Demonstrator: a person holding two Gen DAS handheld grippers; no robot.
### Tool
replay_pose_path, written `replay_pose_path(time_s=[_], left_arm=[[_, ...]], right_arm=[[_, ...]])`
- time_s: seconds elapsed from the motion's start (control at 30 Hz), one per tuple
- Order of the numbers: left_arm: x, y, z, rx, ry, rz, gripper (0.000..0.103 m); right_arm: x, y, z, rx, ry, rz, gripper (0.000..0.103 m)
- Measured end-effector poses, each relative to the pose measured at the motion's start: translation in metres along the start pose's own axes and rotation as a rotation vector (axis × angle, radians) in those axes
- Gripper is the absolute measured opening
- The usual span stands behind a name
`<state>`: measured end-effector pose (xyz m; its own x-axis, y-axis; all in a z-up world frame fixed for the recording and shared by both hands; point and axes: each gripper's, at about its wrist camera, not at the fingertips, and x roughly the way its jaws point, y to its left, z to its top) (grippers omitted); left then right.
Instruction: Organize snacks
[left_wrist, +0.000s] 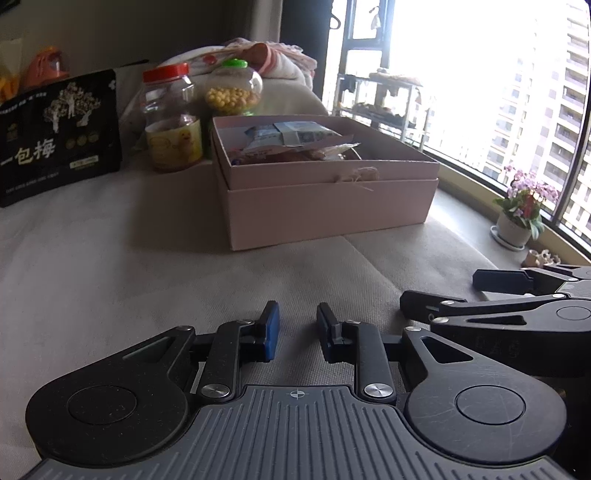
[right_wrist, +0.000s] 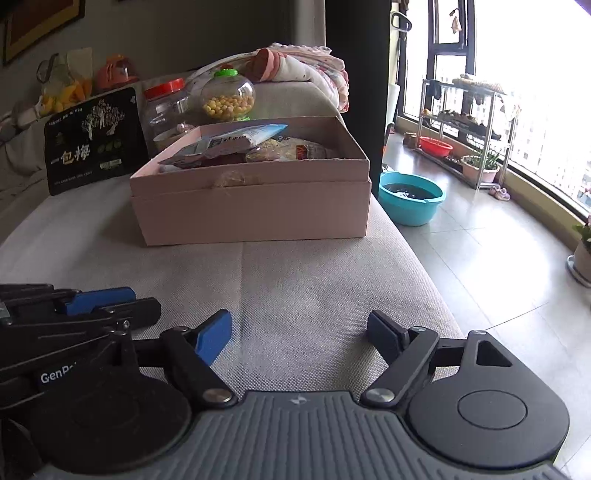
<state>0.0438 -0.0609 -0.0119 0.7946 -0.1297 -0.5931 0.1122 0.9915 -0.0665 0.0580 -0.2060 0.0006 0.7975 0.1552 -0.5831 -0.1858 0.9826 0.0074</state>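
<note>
A pink open box (left_wrist: 325, 199) (right_wrist: 255, 206) sits on the beige cushion and holds several snack packets (left_wrist: 291, 140) (right_wrist: 236, 144). Behind it stand a black plum snack bag (left_wrist: 59, 136) (right_wrist: 94, 142), a red-lidded jar (left_wrist: 171, 118) (right_wrist: 164, 107) and a green-lidded round jar of yellow candies (left_wrist: 232, 88) (right_wrist: 228, 96). My left gripper (left_wrist: 297, 325) is low over the cushion, well short of the box, its jaws a small way apart and empty. My right gripper (right_wrist: 301, 328) is wide open and empty, beside the left one.
The cushion's right edge drops to a tiled floor (right_wrist: 480, 258) with a blue basin (right_wrist: 412, 197). A potted flower (left_wrist: 524, 210) stands by the window. A folded blanket (right_wrist: 306, 66) lies behind the jars. A metal rack (right_wrist: 465, 110) stands by the window.
</note>
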Motion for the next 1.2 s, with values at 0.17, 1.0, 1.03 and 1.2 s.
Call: replay_pose_path(time_s=[0.17,1.0,1.03,1.2], left_arm=[[0.0004,-0.0035,-0.0007,0.020,0.002,0.014,0.026],[-0.0002,0.0032,-0.0006,-0.016,0.003,-0.010,0.026],[-0.0002,0.0035,-0.0006,-0.017,0.003,-0.011,0.026],[-0.0002,0.0037,-0.0007,-0.017,0.003,-0.011,0.026]], right_arm=[[0.0011,-0.0034,-0.0002,0.031,0.003,-0.030,0.085],[0.0023,-0.0025,-0.0002,0.023,0.006,-0.038,0.087],[0.0022,-0.0025,-0.0003,0.023,0.006,-0.038,0.087],[0.0023,-0.0025,-0.0003,0.023,0.006,-0.038,0.087]])
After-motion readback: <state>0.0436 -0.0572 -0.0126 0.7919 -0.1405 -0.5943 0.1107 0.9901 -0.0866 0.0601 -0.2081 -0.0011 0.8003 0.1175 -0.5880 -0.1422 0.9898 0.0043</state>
